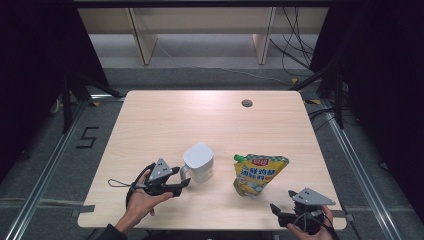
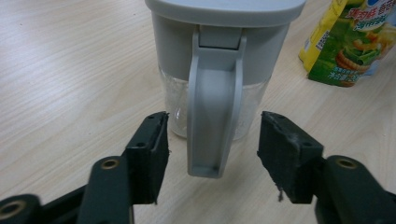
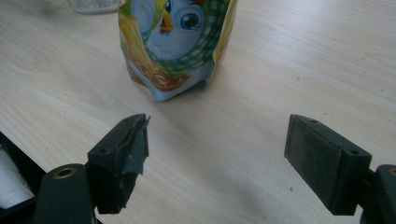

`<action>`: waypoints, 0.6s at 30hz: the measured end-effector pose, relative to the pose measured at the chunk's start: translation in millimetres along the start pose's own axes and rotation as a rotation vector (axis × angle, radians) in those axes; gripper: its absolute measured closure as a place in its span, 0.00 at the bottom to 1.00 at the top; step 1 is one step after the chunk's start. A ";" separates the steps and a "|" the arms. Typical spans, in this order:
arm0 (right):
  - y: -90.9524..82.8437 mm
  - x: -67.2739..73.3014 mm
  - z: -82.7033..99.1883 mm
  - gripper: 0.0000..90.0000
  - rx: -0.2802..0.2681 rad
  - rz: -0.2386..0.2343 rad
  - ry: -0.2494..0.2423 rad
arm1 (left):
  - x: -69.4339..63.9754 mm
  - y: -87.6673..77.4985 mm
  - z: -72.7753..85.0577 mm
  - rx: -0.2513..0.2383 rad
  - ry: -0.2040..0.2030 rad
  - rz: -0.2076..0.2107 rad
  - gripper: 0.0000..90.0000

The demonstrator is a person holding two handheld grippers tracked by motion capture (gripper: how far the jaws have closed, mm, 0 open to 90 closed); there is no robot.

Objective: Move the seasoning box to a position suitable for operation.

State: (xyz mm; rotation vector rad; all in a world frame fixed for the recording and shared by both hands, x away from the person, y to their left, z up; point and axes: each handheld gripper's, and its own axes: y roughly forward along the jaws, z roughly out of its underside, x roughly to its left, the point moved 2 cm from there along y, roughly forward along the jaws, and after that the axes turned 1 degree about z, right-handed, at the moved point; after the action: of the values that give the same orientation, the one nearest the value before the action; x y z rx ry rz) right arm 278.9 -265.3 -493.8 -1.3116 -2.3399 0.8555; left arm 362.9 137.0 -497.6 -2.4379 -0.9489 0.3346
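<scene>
High view overhead, facing forward-down; gripper views low, close; all share the table [image 1: 165,125].

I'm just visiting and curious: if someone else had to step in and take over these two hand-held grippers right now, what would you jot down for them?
Left gripper: jaws open on either side of the handle of the grey-lidded jug, pads not yet touching it.
Right gripper: open, holding nothing, near the table's front right corner, facing the standing snack pouch from a short way off.
Things: jug stands upright at the table's front centre, pouch upright to its right, the two apart.
Done: left gripper lined up on the handle.
Left: probably close on the handle and lift the jug; the pouch is untouched.
</scene>
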 end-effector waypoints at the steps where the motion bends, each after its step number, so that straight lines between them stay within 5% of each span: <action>1: 0.2 -0.2 0.2 0.25 -0.005 0.002 0.000 | 0.9 1.2 -1.2 0.020 0.034 -0.007 0.50; 6: 0.7 0.1 0.5 0.25 0.002 -0.017 0.002 | -1.7 6.8 -2.6 -0.004 0.043 -0.015 0.64; 7: 1.6 0.3 0.6 0.25 -0.003 -0.026 -0.002 | 0.3 5.9 -3.2 0.000 0.067 -0.042 0.68; 10: 0.9 1.7 0.8 0.25 0.013 -0.033 0.014 | 2.0 3.5 -4.1 -0.001 0.054 -0.020 0.71; 15: 1.9 1.2 1.1 0.25 0.001 -0.030 0.001 | 8.2 -1.7 -5.8 0.006 0.086 -0.047 0.74; 18: 2.1 1.0 1.2 0.25 0.004 -0.028 -0.002 | 11.9 -3.0 -5.1 0.001 0.069 -0.050 0.75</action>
State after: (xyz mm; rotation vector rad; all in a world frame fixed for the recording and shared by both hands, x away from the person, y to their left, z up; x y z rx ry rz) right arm 279.1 -264.1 -496.0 -1.2742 -2.3511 0.8524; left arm 371.8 145.3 -492.2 -2.4041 -0.9783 0.2316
